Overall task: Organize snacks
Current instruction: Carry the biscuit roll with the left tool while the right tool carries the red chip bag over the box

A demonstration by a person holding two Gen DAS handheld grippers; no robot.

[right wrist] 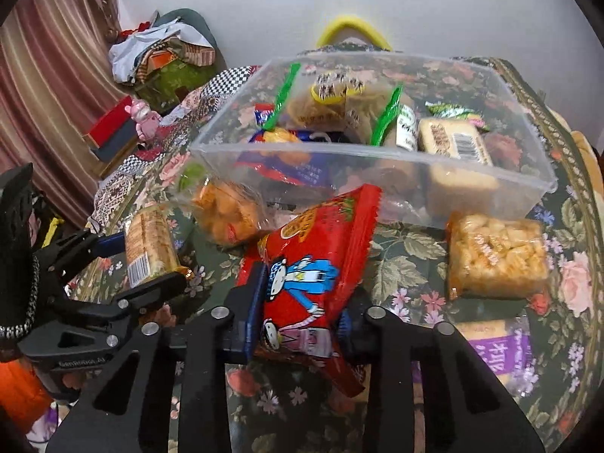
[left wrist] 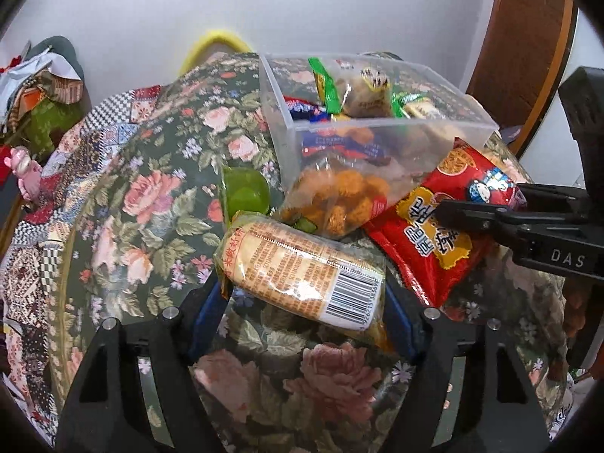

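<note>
A clear plastic bin (left wrist: 434, 122) (right wrist: 339, 153) holding several snack packs stands on the floral table. My left gripper (left wrist: 302, 298) is shut on a tan rice-cracker roll with a barcode (left wrist: 298, 268), also seen in the right wrist view (right wrist: 149, 245). My right gripper (right wrist: 302, 317) is shut on a red snack bag with a cartoon figure (right wrist: 305, 275), which shows in the left wrist view (left wrist: 445, 222) just in front of the bin. A clear bag of orange puffs (left wrist: 336, 196) (right wrist: 226, 215) leans against the bin's near wall.
A pack of golden puffed rice (right wrist: 498, 253) and a purple-labelled pack (right wrist: 498, 347) lie on the table at the right. A green cup (left wrist: 245, 192) sits left of the bin. Clutter (right wrist: 158, 60) and a yellow chair back (right wrist: 351, 28) stand behind.
</note>
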